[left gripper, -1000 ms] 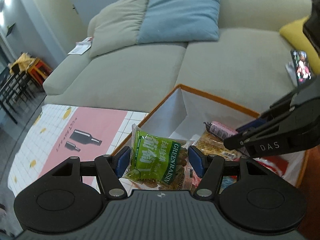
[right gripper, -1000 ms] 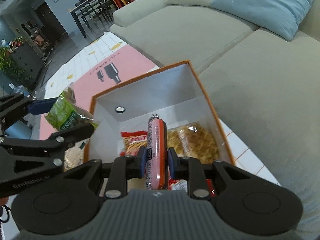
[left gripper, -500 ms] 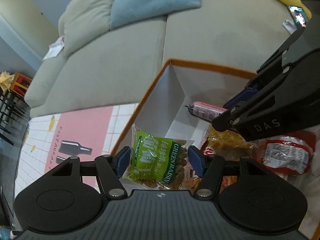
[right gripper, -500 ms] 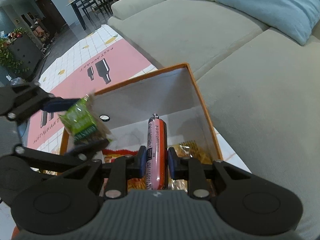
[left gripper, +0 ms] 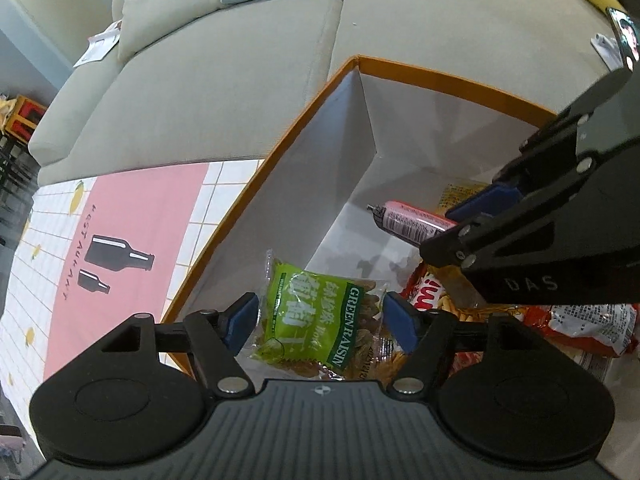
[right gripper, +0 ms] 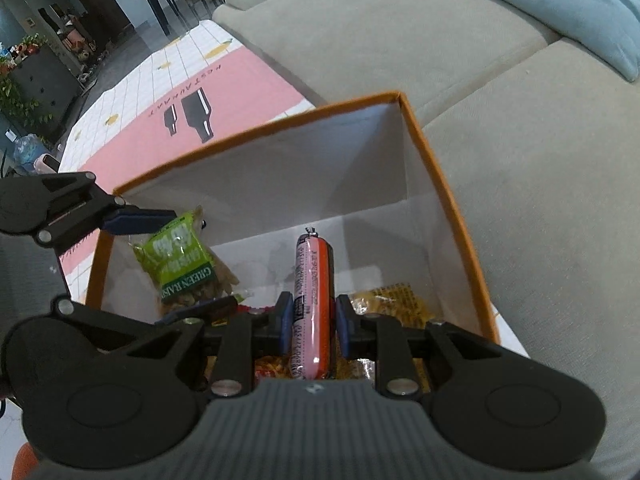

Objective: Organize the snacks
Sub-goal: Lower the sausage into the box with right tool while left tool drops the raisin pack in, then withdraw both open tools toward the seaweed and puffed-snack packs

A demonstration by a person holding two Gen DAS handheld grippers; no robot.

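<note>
A green raisin packet (left gripper: 320,320) hangs between the blue pads of my left gripper (left gripper: 322,320), whose jaws are opening; a thin gap shows on each side of the packet. It is inside the orange-rimmed white box (left gripper: 440,76), near the left wall. In the right wrist view the same packet (right gripper: 180,256) sits between the left gripper's fingers (right gripper: 140,220). My right gripper (right gripper: 312,320) is shut on a pink sausage stick (right gripper: 314,280), held lengthwise over the box (right gripper: 280,120) floor. The sausage (left gripper: 408,220) also shows from the left.
Red snack bags (left gripper: 580,320) and a yellow crinkly packet (right gripper: 392,300) lie on the box floor. The box stands on a pink and white mat (left gripper: 132,220) against a grey-green sofa (left gripper: 224,92). A phone (left gripper: 626,36) lies on the sofa at right.
Both grippers have sunk into the box. The left pads have spread away from the raisin packet. The right gripper still holds the sausage, now lower over the floor.
</note>
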